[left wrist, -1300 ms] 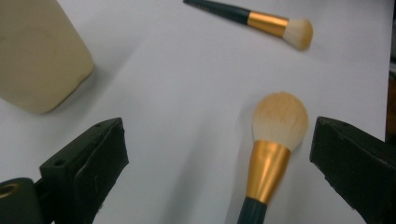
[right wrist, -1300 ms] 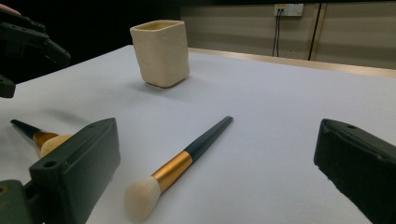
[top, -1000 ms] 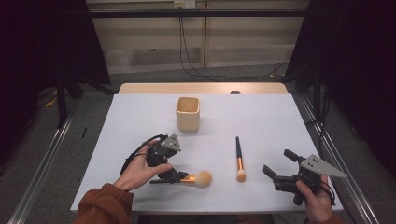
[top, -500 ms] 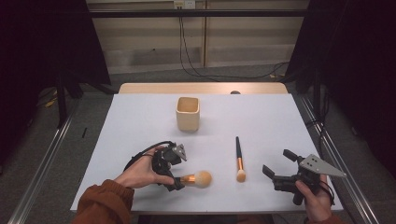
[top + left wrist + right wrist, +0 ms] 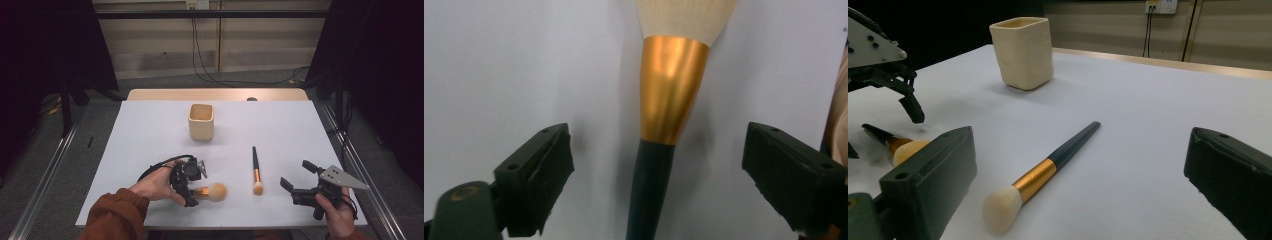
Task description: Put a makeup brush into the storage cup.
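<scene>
A fat powder brush [image 5: 212, 191] with a gold ferrule and dark handle lies near the table's front left. My left gripper [image 5: 189, 191] stands over its handle, open. In the left gripper view the brush [image 5: 671, 95] runs up between the two spread jaws, which do not touch it. A slimmer brush [image 5: 256, 171] lies right of centre with its bristles toward me. A cream square cup [image 5: 201, 121] stands upright behind. My right gripper [image 5: 296, 176] is open at the front right. It faces the slim brush [image 5: 1048, 170] and the cup [image 5: 1023, 52].
The white table top [image 5: 150, 130] has a wooden strip along its far edge. Dark curtains flank the table, and cables hang on the back wall. The left gripper [image 5: 878, 65] and the powder brush [image 5: 903, 147] show at the left of the right gripper view.
My left gripper has come down and toward the front edge, and its jaws now straddle the powder brush's handle. Both brushes, the cup and the right gripper have stayed put.
</scene>
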Available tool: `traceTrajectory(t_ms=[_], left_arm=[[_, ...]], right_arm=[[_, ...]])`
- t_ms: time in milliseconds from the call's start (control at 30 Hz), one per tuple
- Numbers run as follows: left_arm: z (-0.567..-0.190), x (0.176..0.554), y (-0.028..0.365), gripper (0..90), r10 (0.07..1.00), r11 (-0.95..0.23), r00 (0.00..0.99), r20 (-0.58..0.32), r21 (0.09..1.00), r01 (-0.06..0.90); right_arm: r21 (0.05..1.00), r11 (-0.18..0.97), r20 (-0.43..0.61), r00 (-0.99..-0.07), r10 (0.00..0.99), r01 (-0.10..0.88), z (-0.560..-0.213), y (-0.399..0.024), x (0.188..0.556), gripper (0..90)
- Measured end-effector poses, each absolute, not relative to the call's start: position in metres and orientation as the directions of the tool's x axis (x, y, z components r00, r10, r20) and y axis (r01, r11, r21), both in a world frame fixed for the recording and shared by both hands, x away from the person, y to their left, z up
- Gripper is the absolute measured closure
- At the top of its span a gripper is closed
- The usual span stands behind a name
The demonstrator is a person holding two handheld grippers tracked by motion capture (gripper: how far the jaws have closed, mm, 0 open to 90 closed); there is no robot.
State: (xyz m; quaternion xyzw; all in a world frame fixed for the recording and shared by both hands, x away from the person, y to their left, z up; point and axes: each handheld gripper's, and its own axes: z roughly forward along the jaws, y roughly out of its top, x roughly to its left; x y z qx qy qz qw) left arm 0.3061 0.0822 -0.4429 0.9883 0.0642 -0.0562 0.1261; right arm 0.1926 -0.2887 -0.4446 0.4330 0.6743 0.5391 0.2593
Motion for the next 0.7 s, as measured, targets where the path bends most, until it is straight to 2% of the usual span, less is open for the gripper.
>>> traceTrajectory(t_ms=[100,300,400,700], left_arm=[[-0.4458,0.305,0.0816,16.7,0.09,-0.968,0.99,-0.105,0.224,0.112],[-0.4485,0.307,0.0778,21.3,0.096,-0.972,0.99,-0.104,0.203,0.115],[-0.4479,0.3076,0.0788,30.6,0.1,-0.971,0.992,-0.078,0.21,0.114],[-0.4471,0.3035,0.0758,34.9,0.092,-0.976,0.994,-0.066,0.193,0.103]], right_arm=[[0.95,0.046,0.117,-0.49,0.864,0.308,-0.4451,-0.2888,0.1927,0.0],[0.95,0.047,0.117,-0.491,0.863,0.309,-0.4453,-0.2878,0.1929,0.0],[0.95,0.049,0.116,-0.493,0.862,0.308,-0.4454,-0.2874,0.1933,0.0],[0.952,0.049,0.115,-0.5,0.858,0.303,-0.445,-0.2863,0.1934,0.0]])
